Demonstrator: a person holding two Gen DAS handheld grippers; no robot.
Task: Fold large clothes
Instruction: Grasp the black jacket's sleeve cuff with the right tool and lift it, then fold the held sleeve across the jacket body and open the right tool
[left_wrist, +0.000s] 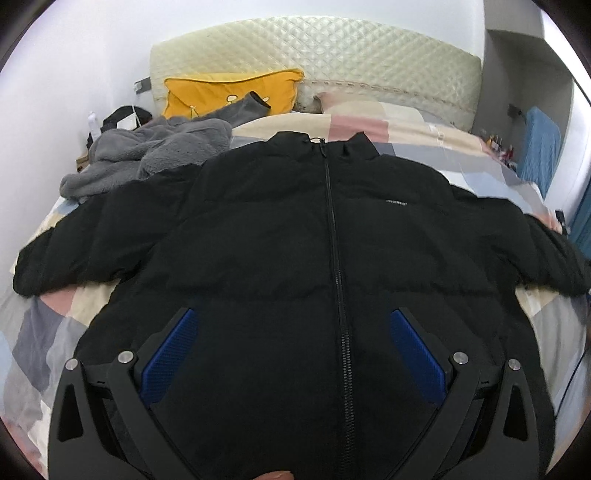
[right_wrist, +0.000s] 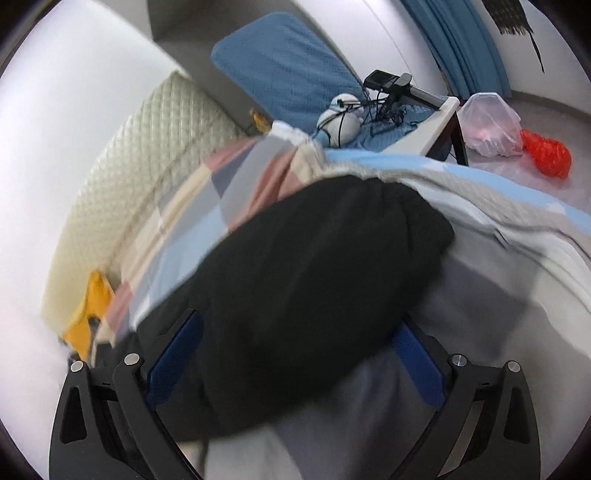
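Fold not begun, by the look of it: black jacket (left_wrist: 314, 240) lies zipped, face-up on the patchwork bed (left_wrist: 369, 122), sleeves out; left gripper (left_wrist: 293, 321) spread over hem, right gripper (right_wrist: 301, 325) spread astride one sleeve (right_wrist: 314, 258).

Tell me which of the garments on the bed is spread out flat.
The black zip-up puffer jacket, lying face up with sleeves stretched sideways across the patchwork bedspread. The grey fleece garment is bunched in a heap near the yellow pillow.
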